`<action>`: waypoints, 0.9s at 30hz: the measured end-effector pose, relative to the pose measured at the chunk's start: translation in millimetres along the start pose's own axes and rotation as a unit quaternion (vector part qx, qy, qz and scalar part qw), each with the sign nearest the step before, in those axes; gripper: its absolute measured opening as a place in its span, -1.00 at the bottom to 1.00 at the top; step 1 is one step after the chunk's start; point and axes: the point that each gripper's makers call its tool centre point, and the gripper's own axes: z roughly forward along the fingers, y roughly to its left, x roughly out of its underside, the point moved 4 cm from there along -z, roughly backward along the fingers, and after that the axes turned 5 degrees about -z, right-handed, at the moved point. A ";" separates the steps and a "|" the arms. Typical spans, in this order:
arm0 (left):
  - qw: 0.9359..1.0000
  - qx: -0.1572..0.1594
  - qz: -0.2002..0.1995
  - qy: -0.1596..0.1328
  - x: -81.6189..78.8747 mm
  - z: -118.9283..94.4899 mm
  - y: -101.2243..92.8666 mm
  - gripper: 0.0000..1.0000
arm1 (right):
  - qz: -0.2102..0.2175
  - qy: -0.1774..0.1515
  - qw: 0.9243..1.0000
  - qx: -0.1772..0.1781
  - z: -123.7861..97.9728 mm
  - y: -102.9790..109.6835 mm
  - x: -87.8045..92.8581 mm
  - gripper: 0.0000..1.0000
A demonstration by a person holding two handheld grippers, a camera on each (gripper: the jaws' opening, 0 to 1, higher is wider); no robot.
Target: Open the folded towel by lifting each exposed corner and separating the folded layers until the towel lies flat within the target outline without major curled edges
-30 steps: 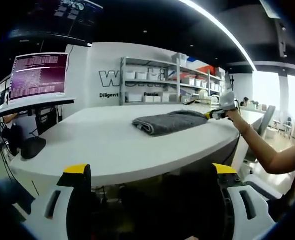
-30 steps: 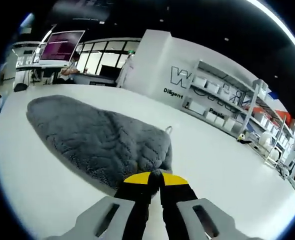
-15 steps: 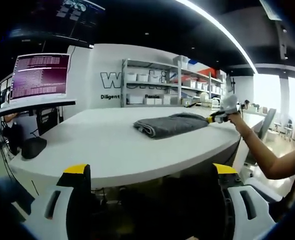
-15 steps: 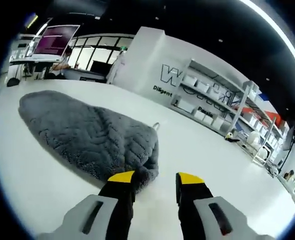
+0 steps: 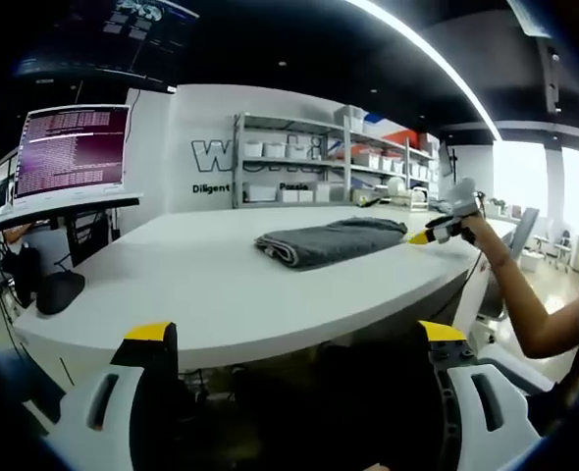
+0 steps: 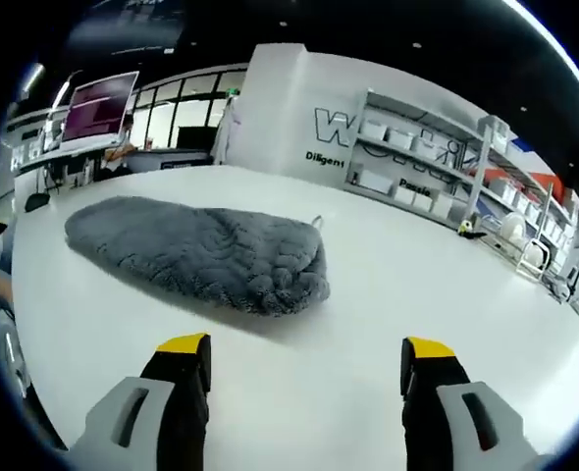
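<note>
The folded grey towel [image 6: 203, 252] lies on the white counter [image 6: 397, 294], at about 11 o'clock from the right tool [image 6: 307, 361], whose jaws stand wide apart and hold nothing. The left tool [image 5: 294, 339] hangs below the counter's near edge, also spread wide and empty, with the towel [image 5: 329, 240] at 12 o'clock.

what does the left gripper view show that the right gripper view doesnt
Left gripper view alone: the right gripper seen from outside, held past the towel's far end by a person's arm; a dark object resting near the table's left edge; and the table's front edge from below tabletop level.

Right gripper view alone: the towel's plush texture up close, with a small hanging loop at its far edge.

Both: the folded grey towel lying on the white table, open fingers touching nothing, the shelving and the purple monitor.
</note>
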 end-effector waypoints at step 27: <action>1.000 0.012 -0.019 -0.020 1.2 3.7 0.6 0.98 | 0.015 -0.117 0.986 -0.121 -99.2 74.1 -36.2 0.99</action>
